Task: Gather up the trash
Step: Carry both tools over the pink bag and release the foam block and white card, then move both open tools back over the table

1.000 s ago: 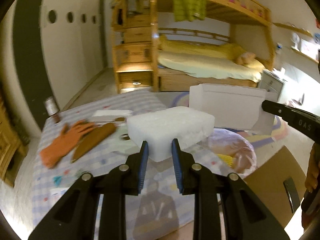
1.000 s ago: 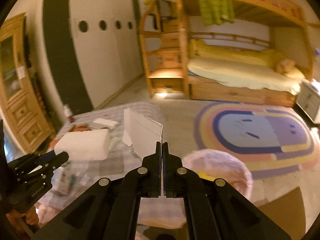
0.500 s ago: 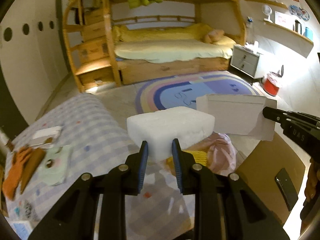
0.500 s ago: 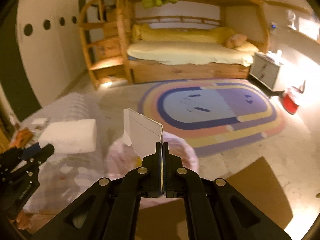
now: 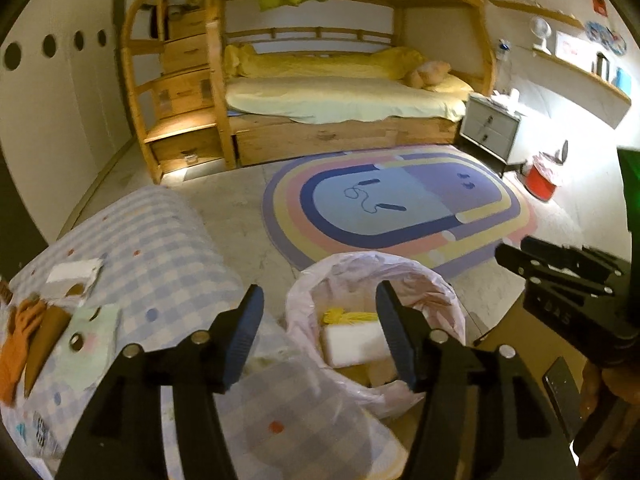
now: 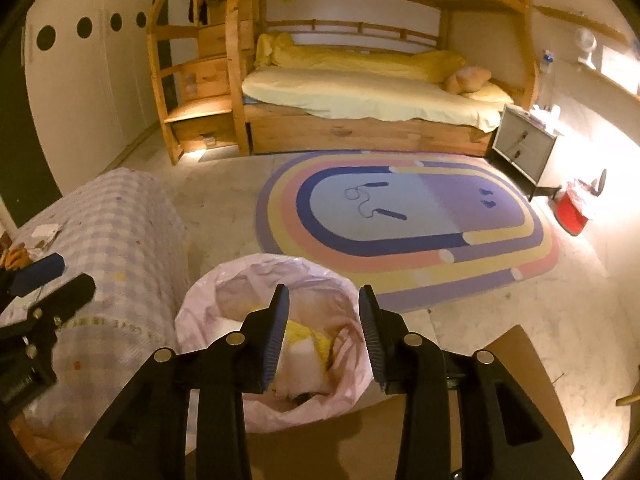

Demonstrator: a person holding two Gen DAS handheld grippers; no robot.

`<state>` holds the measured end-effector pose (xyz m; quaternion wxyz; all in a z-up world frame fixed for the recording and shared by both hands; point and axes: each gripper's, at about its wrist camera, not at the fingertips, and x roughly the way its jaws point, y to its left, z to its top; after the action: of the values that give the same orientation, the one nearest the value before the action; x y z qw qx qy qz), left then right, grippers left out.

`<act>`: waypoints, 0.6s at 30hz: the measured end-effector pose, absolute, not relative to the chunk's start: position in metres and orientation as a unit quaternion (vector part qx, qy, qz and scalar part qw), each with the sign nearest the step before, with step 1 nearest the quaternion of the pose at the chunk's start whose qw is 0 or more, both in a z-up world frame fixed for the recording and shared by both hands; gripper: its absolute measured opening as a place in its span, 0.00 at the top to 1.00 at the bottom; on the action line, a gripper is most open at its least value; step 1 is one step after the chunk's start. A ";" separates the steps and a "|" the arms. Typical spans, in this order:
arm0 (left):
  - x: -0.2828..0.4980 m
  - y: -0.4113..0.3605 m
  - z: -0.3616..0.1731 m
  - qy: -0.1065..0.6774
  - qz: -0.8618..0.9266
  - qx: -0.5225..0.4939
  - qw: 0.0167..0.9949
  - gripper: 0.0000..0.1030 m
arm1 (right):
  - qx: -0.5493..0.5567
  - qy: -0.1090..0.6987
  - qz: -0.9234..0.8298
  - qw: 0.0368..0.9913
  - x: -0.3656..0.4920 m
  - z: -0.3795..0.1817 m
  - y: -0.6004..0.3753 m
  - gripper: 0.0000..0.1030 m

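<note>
- Left gripper (image 5: 318,330): jaws opening, nothing between them, above the bag (image 5: 440,280).
- Right gripper (image 6: 323,334): jaws opening, empty, over the same bag.
- Foam block (image 5: 352,346): inside the bag, long axis roughly left-right; right end hidden behind a finger.
- Yellow scrap (image 6: 306,334): in the bag, partly hidden, shape unclear.
- Table (image 5: 160,232): beside the bag.

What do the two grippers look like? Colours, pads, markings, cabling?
Both are matte black plastic with angular two-finger linkages. The left gripper and the right gripper each have silver round pivot pins on the links and ribbed blue pads on the inner faces of the fingers. Seen from the left wrist, the right gripper's side carries faint raised lettering, too blurred to read. No cables or sleeves are visible.
</note>
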<state>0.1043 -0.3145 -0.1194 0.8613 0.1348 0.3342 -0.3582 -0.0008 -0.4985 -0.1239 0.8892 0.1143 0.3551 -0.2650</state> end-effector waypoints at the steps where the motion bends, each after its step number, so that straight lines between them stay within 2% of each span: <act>1: 0.104 -0.309 -0.117 0.334 -0.354 0.130 0.864 0.45 | 0.117 0.355 -0.263 0.889 0.000 -0.122 -0.496 0.63; 18: 0.080 -0.163 -0.067 0.295 -0.263 0.080 0.915 0.45 | 0.109 0.335 -0.120 0.928 0.011 -0.069 -0.383 0.63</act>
<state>0.0796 -0.1625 -0.0673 0.9152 0.0798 0.2950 -0.2626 0.0115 -0.3828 -0.0692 0.9282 0.1089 0.3350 -0.1202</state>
